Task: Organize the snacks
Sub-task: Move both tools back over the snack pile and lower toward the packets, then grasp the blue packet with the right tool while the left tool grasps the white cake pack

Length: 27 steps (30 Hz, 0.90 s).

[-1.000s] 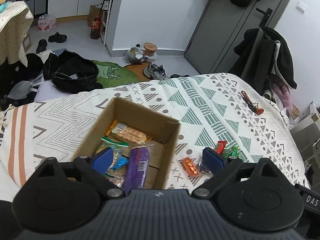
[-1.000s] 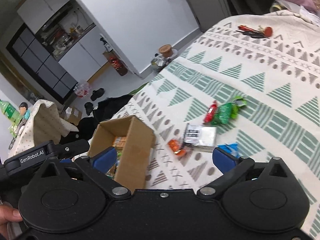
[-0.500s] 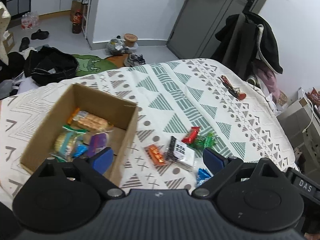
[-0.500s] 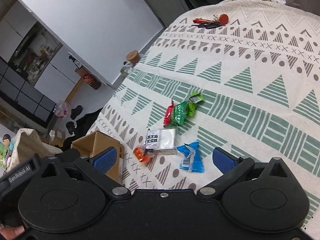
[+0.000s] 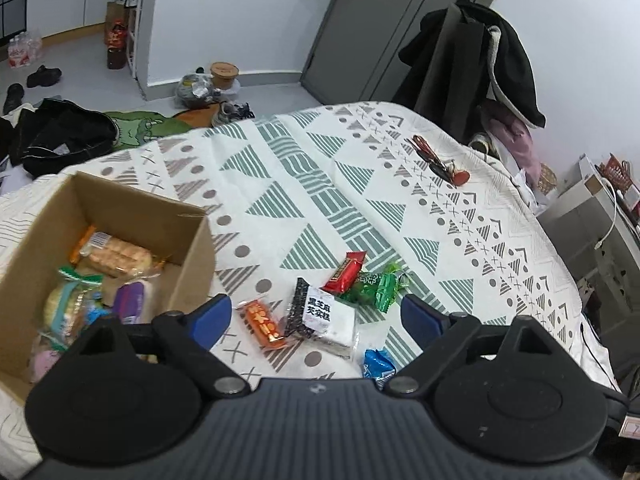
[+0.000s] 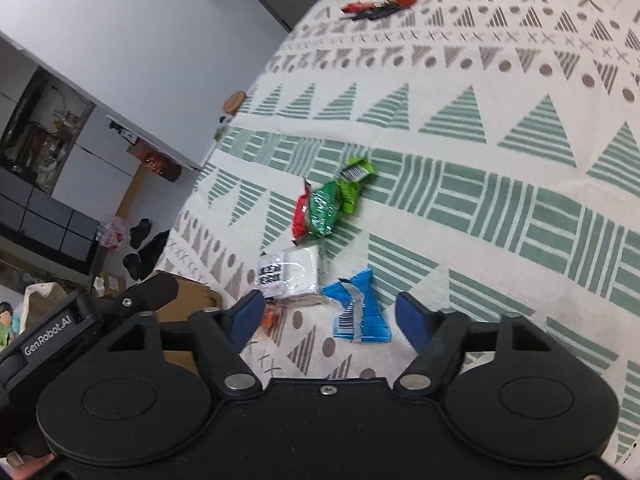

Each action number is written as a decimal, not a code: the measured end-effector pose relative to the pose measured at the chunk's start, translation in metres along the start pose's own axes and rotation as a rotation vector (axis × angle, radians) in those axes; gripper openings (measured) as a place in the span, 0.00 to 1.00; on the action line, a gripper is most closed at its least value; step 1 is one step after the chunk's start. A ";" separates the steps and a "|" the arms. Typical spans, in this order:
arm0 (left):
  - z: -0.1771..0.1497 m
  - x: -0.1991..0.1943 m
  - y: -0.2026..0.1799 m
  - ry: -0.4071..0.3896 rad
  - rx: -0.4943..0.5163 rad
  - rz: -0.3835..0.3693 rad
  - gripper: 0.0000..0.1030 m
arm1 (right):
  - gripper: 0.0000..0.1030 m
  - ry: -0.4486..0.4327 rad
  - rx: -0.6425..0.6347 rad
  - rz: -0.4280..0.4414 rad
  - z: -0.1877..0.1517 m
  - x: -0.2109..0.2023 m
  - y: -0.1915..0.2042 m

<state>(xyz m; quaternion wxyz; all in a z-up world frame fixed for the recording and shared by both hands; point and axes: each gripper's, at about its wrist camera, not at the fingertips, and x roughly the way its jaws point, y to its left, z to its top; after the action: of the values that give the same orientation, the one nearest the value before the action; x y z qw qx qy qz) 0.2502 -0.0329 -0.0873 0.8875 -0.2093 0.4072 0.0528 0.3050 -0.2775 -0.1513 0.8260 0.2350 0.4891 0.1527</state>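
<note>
A cardboard box (image 5: 192,240) with several snack packs inside sits on the patterned bedspread at the left of the left wrist view. Loose snacks lie to its right: an orange pack (image 5: 262,323), a white-and-black pack (image 5: 326,316), a red bar (image 5: 345,273), a green pack (image 5: 378,286) and a blue pack (image 5: 378,364). My left gripper (image 5: 316,318) is open and empty above the orange and white packs. My right gripper (image 6: 328,316) is open and empty, with the blue pack (image 6: 358,310) between its fingers and the white pack (image 6: 292,276), red bar (image 6: 301,216) and green pack (image 6: 326,208) beyond.
Red-handled scissors and keys (image 5: 438,160) lie far back on the bed, also in the right wrist view (image 6: 378,2). A chair draped with dark coats (image 5: 476,68) stands behind the bed. Clothes and shoes (image 5: 60,136) lie on the floor at left.
Both grippers have moved right, away from the box and over the loose snacks. The right gripper has come lower and closer to the blue pack. Both stay open.
</note>
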 end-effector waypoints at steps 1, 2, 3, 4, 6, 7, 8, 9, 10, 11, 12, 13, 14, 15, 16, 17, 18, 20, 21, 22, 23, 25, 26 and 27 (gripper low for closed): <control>0.000 0.004 0.000 0.009 -0.003 -0.008 0.83 | 0.61 0.005 0.007 -0.004 0.001 0.003 -0.001; 0.000 0.009 0.000 0.020 -0.005 -0.016 0.79 | 0.59 0.011 0.011 -0.009 0.002 0.007 -0.002; 0.000 0.015 0.000 0.030 -0.004 -0.022 0.78 | 0.57 0.016 0.013 -0.011 0.002 0.009 -0.003; 0.001 0.020 -0.001 0.039 -0.004 -0.027 0.74 | 0.54 0.023 0.017 -0.013 0.003 0.012 -0.004; 0.000 0.028 -0.001 0.053 -0.006 -0.037 0.72 | 0.52 0.034 0.021 -0.019 0.003 0.019 -0.005; 0.000 0.033 -0.002 0.062 -0.006 -0.041 0.70 | 0.52 0.040 0.022 -0.025 0.003 0.022 -0.005; 0.000 0.037 -0.002 0.069 -0.005 -0.043 0.68 | 0.52 0.046 0.023 -0.030 0.003 0.025 -0.006; 0.000 0.042 -0.002 0.077 -0.004 -0.049 0.67 | 0.50 0.054 0.024 -0.033 0.003 0.028 -0.007; 0.000 0.046 -0.003 0.085 -0.004 -0.052 0.66 | 0.48 0.062 0.026 -0.035 0.003 0.031 -0.007; 0.000 0.050 -0.003 0.092 -0.002 -0.054 0.66 | 0.48 0.069 0.026 -0.037 0.003 0.035 -0.007; -0.001 0.054 -0.003 0.099 -0.001 -0.055 0.66 | 0.47 0.075 0.024 -0.042 0.004 0.038 -0.006; -0.001 0.059 -0.002 0.107 0.000 -0.057 0.65 | 0.47 0.080 0.022 -0.049 0.004 0.042 -0.006; -0.001 0.063 -0.002 0.113 0.001 -0.059 0.64 | 0.47 0.085 0.021 -0.055 0.004 0.046 -0.006; -0.001 0.067 -0.002 0.119 0.000 -0.060 0.64 | 0.47 0.091 0.022 -0.061 0.005 0.050 -0.006; -0.002 0.072 -0.001 0.127 0.001 -0.062 0.63 | 0.47 0.095 0.023 -0.065 0.005 0.053 -0.007; -0.002 0.075 -0.001 0.134 0.001 -0.063 0.62 | 0.47 0.100 0.020 -0.073 0.005 0.058 -0.007; -0.002 0.079 -0.001 0.142 0.000 -0.064 0.62 | 0.47 0.105 0.015 -0.081 0.005 0.061 -0.006; -0.003 0.086 0.000 0.156 0.001 -0.066 0.62 | 0.41 0.123 0.007 -0.085 0.004 0.070 -0.006; -0.003 0.089 0.000 0.161 0.004 -0.068 0.62 | 0.32 0.134 0.003 -0.083 0.004 0.073 -0.006; -0.003 0.093 -0.001 0.167 0.007 -0.069 0.62 | 0.28 0.147 0.002 -0.084 0.003 0.078 -0.006; -0.004 0.096 -0.001 0.172 0.010 -0.069 0.62 | 0.27 0.148 0.002 -0.078 0.002 0.080 -0.007; -0.004 0.103 -0.002 0.183 0.013 -0.071 0.62 | 0.23 0.136 -0.001 -0.078 0.003 0.079 -0.006; -0.004 0.107 -0.003 0.189 0.015 -0.071 0.62 | 0.22 0.125 0.002 -0.084 0.004 0.077 -0.007; -0.004 0.110 -0.003 0.195 0.020 -0.071 0.62 | 0.22 0.112 0.009 -0.091 0.005 0.074 -0.009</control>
<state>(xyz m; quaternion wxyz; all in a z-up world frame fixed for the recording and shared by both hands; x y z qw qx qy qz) 0.3216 -0.0460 -0.1704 0.8469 -0.2191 0.4845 -0.0034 0.3447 -0.2506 -0.2090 0.8023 0.2073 0.5455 0.1259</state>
